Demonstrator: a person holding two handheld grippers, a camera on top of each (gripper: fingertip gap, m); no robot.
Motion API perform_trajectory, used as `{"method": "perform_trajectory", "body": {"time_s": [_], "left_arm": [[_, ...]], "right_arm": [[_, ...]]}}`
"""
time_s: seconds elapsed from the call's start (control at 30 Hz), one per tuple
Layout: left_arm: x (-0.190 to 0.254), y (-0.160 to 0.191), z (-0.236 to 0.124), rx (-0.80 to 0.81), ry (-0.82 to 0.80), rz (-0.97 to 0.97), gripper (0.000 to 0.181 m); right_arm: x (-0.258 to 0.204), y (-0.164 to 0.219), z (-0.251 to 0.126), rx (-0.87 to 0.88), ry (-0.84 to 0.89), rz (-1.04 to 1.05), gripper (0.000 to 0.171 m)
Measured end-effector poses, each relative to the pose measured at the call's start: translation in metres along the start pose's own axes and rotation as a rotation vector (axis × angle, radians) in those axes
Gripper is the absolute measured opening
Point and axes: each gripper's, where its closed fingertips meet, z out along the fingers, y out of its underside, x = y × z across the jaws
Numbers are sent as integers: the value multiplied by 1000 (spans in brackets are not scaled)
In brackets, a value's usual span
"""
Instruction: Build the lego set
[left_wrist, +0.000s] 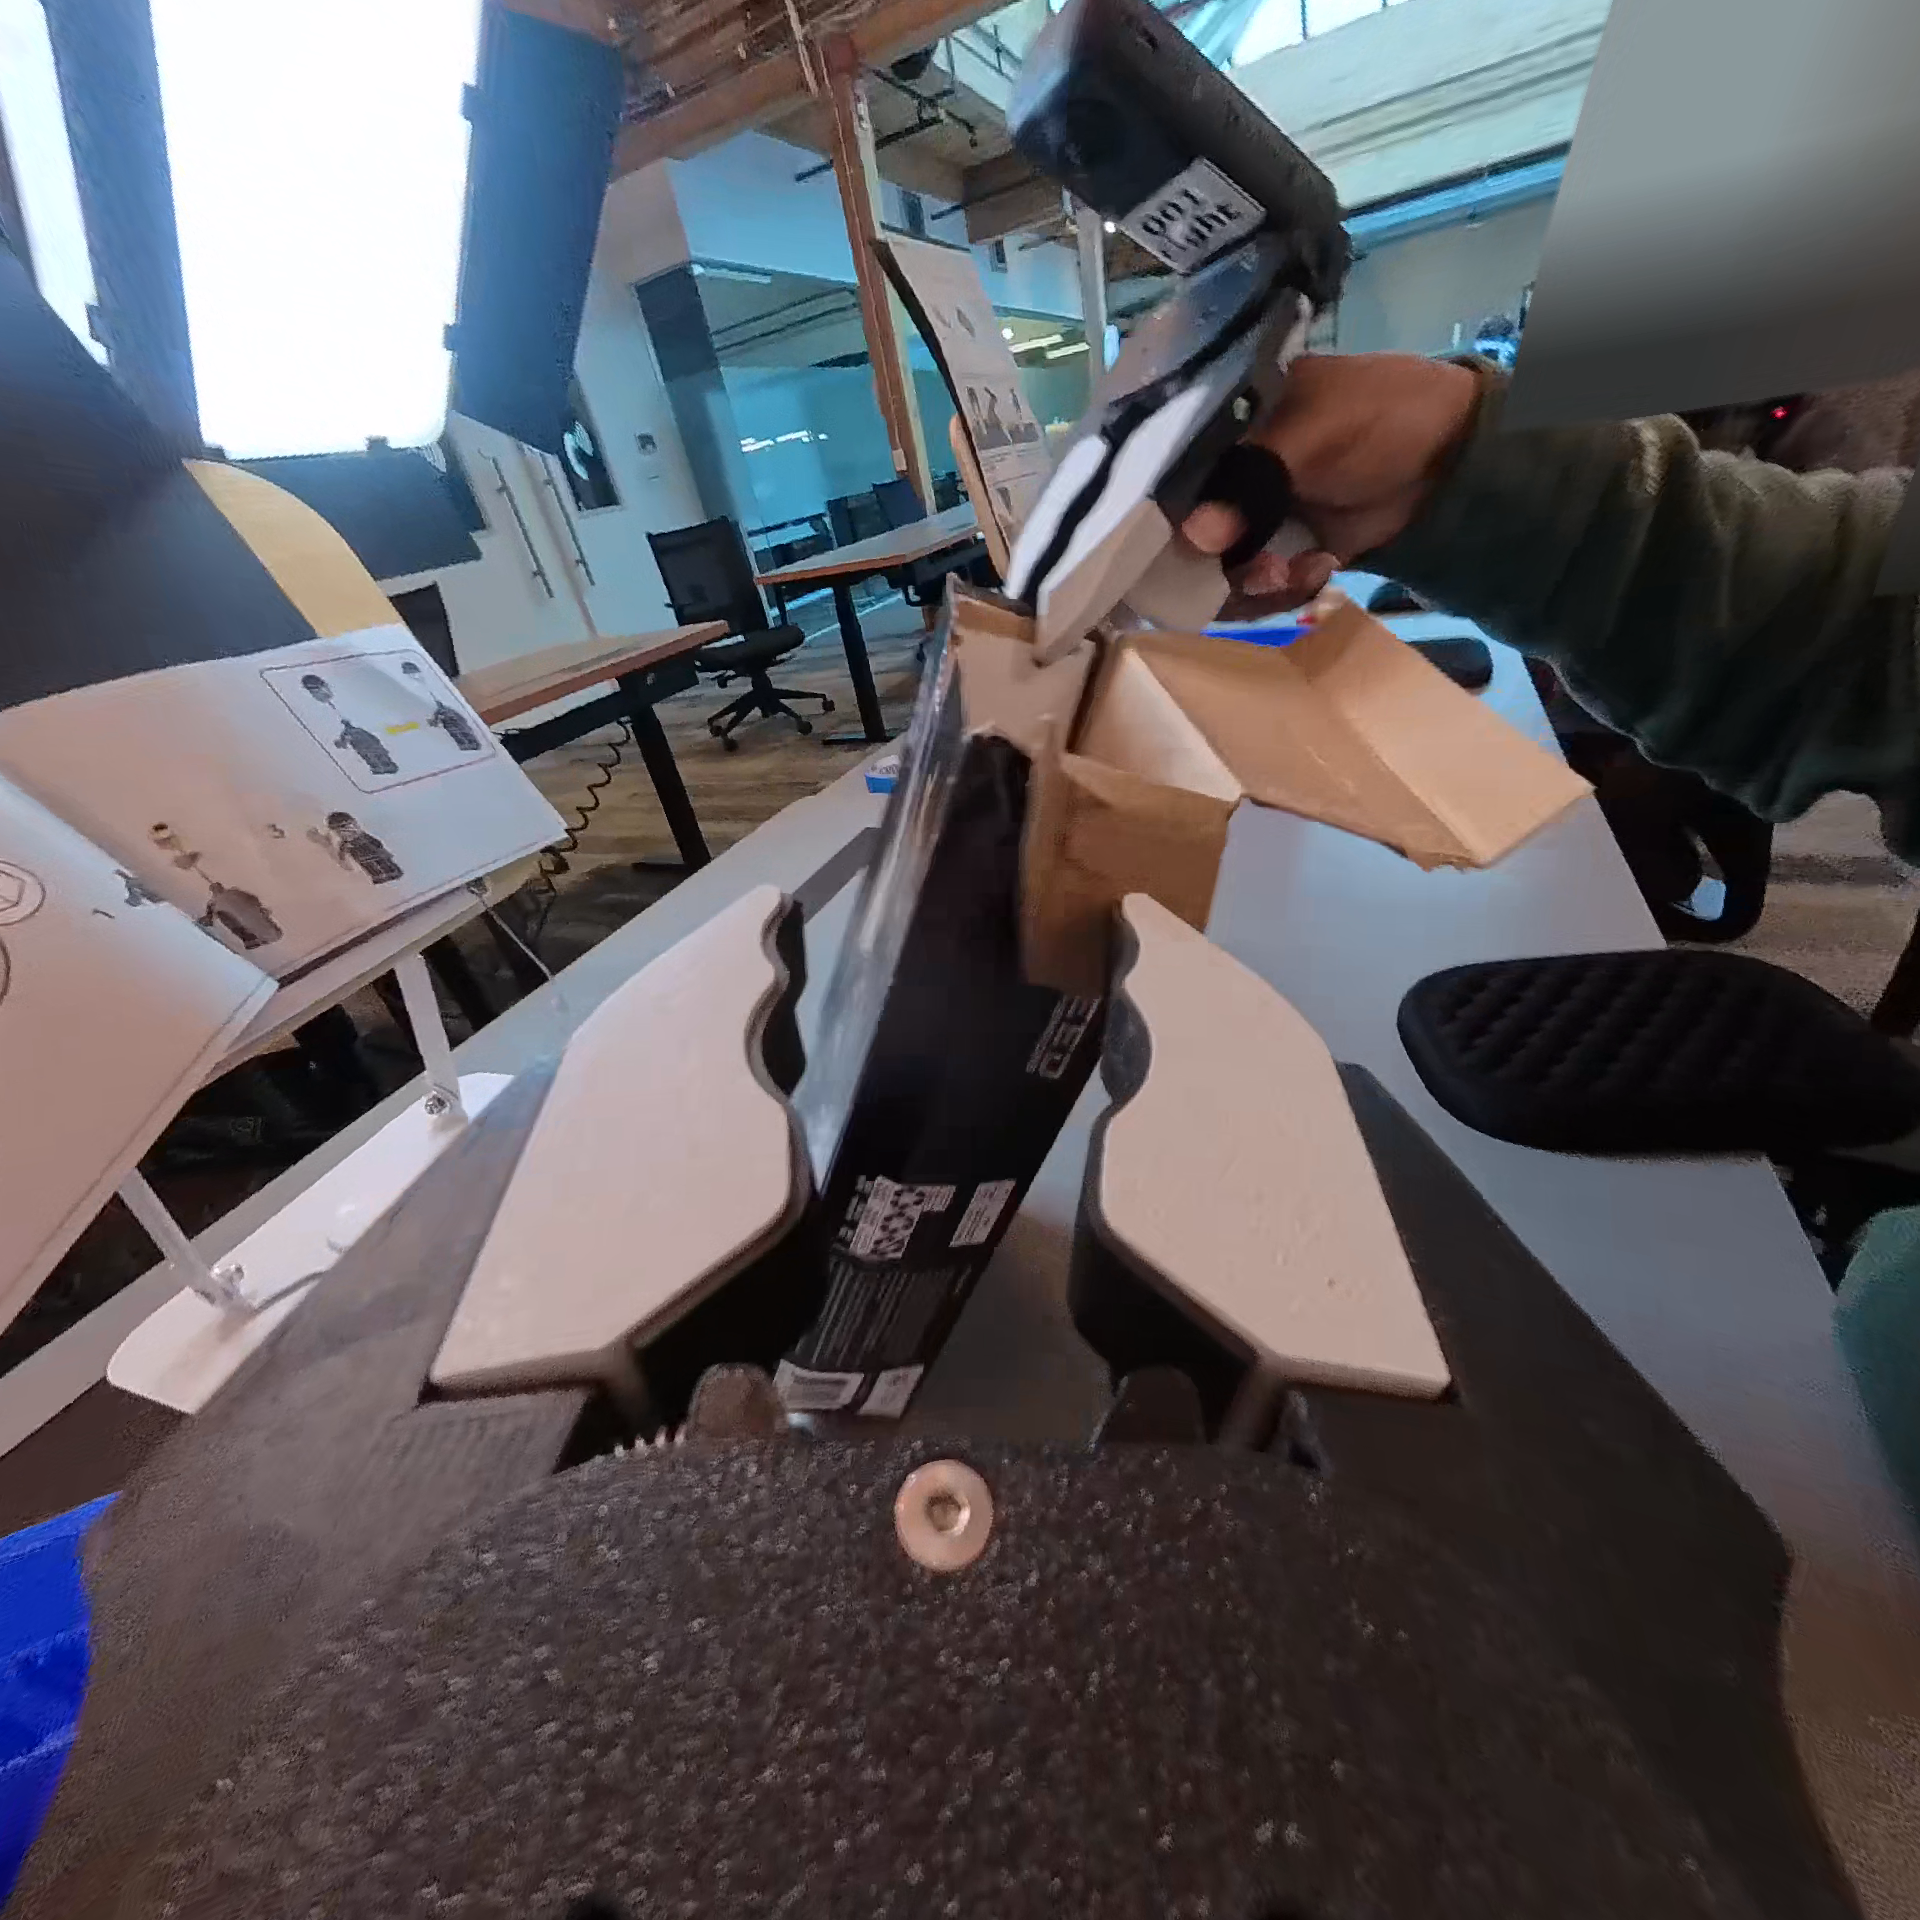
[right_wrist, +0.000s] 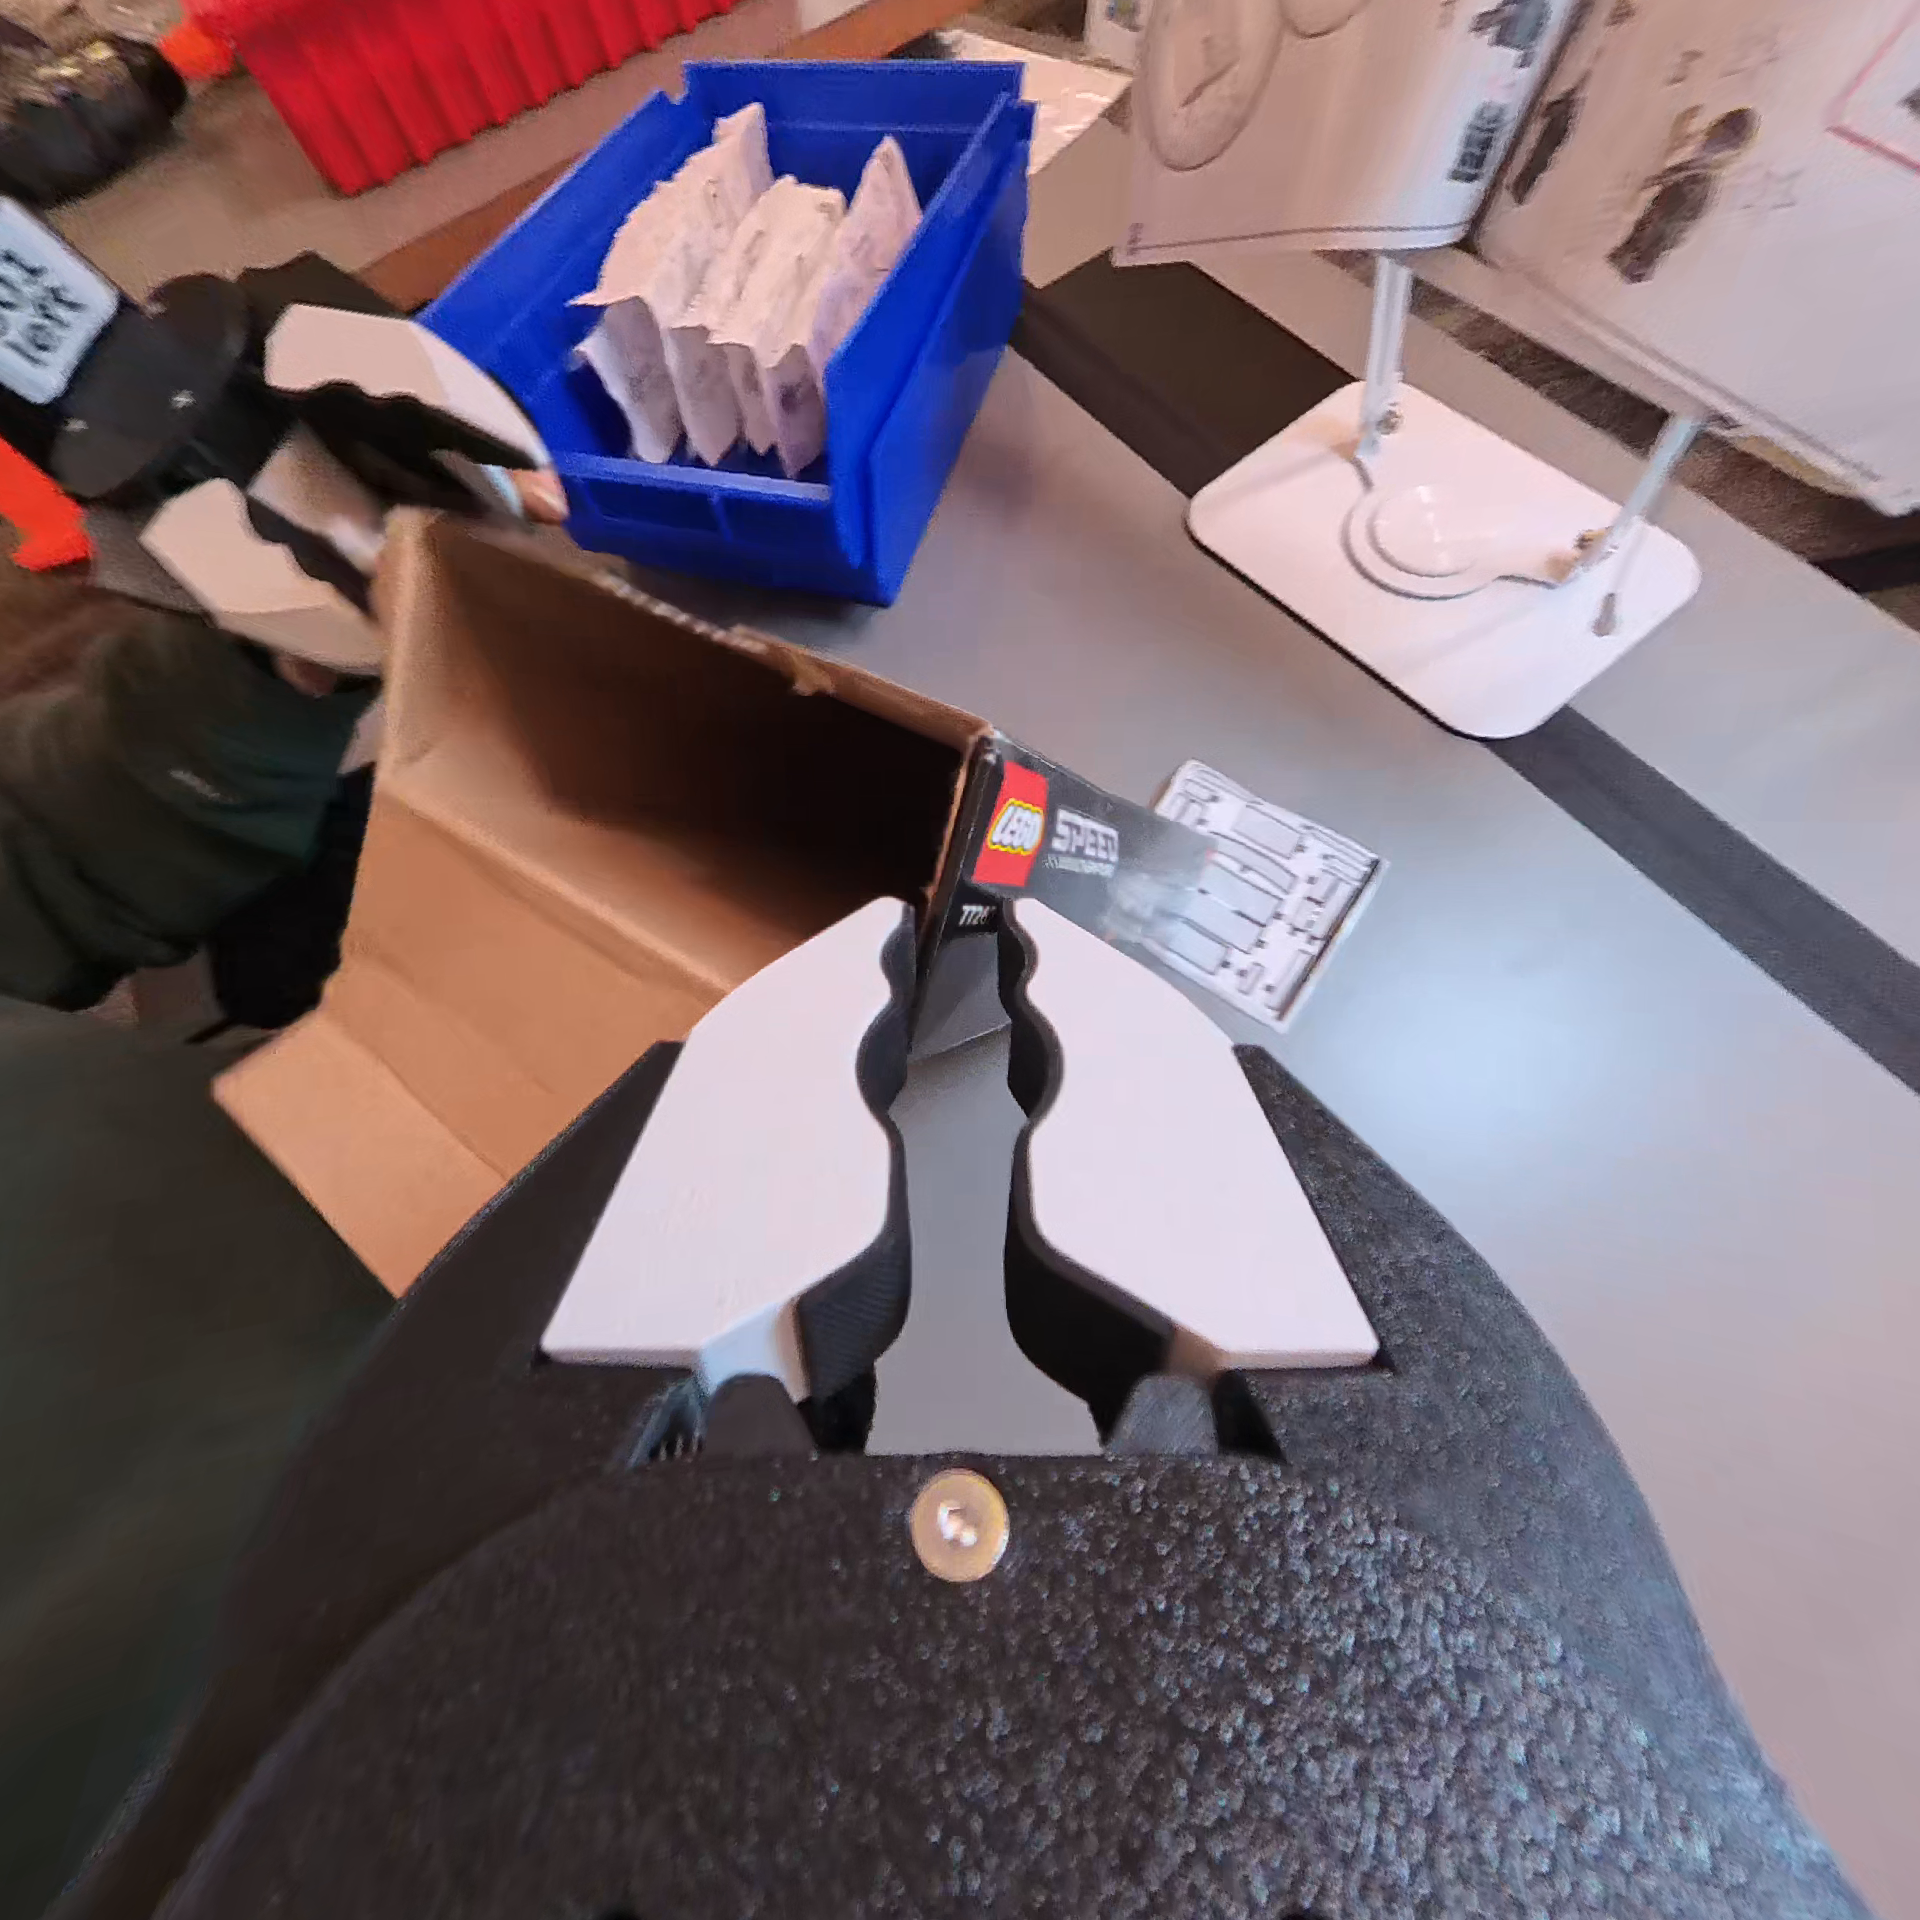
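**Daylight floods in, edges smear**

From my remote seat, the left wrist view is blown out at a tall window (left_wrist: 312, 208), pure white glare with dark frames beside it. Straight lines bow toward the borders of both views, the mark of the wide lens. The worktop (right_wrist: 1558, 1195) is evenly lit and carries soft shadows only. The blue bin (right_wrist: 914, 416) and the instruction booklet (right_wrist: 1662, 187) are smeared with blur, while the speckled black housing nearest my lens stays crisp.
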Motion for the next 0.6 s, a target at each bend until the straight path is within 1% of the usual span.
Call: {"method": "perform_trajectory", "body": {"time_s": [0.07,0.1,0.17,0.2,0.27,0.37,0.4,0.47,0.53,0.6], "left_arm": [[11,3,4,-34,47,16,67],[19,5,6,-46,86,13,72],[34,9,8,-53,183,-7,74],[35,10,9,-51,199,-21,74],[33,12,10,-44,227,-70,74],[19,20,14,-91,217,-102,77],[14,26,16,-132,207,-74,79],[9,36,21,-217,225,-17,89],[12,39,27,-268,310,24,100],[25,44,31,-327,450,53,108]], "right_arm": [[13,-2,-1,-15,20,-15,11],[15,-4,0,-17,2,-58,10],[18,-11,0,-34,-27,-210,9],[24,-14,0,-57,-17,-294,7],[20,-20,-4,-88,-94,-521,7],[-3,-36,-10,-76,-249,-743,7],[-13,-40,-10,-89,-293,-810,7],[-36,-43,-7,-131,-353,-943,6],[-65,-45,-1,-149,-423,-1052,6],[-92,-45,6,-163,-472,-1151,6]]}}
